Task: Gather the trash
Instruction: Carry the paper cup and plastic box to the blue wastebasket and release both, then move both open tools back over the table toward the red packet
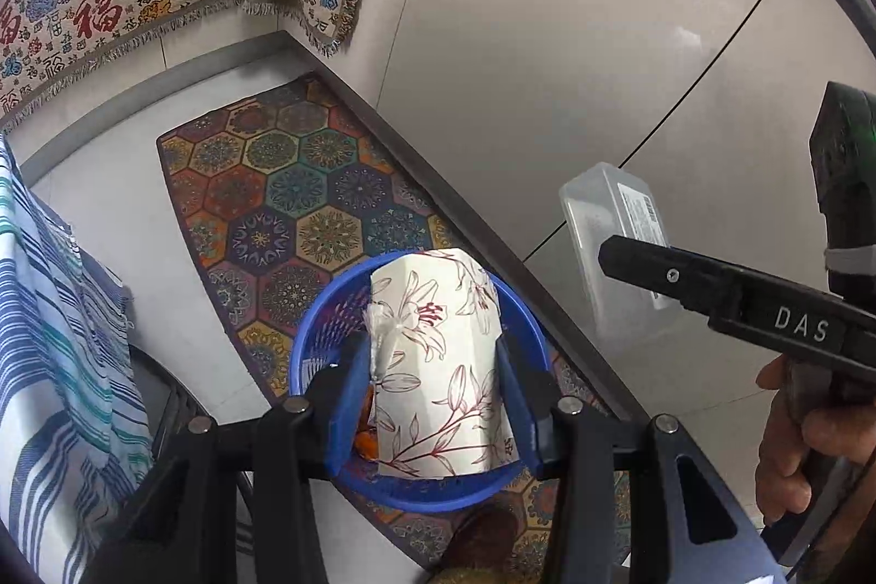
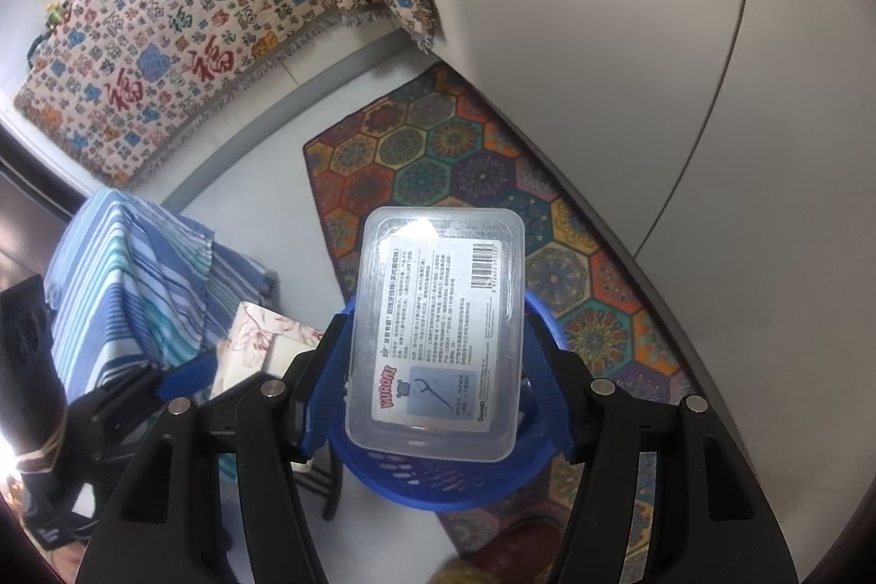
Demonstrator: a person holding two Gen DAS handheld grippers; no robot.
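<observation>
While both claws hang above the blue basket [image 1: 520,310]:
Left claw [image 1: 432,398]: clenched on a flower-print paper pack [image 1: 438,365], directly over the basket.
Right claw [image 2: 438,376]: grasping a clear plastic box [image 2: 438,332], above the basket rim.
Basket: on the patterned rug [image 1: 284,195].

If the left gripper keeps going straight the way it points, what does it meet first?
Probably the blue basket. The left gripper, clamped on the floral carton, aims down into its opening, with orange scraps inside. Depth is unclear.
</observation>
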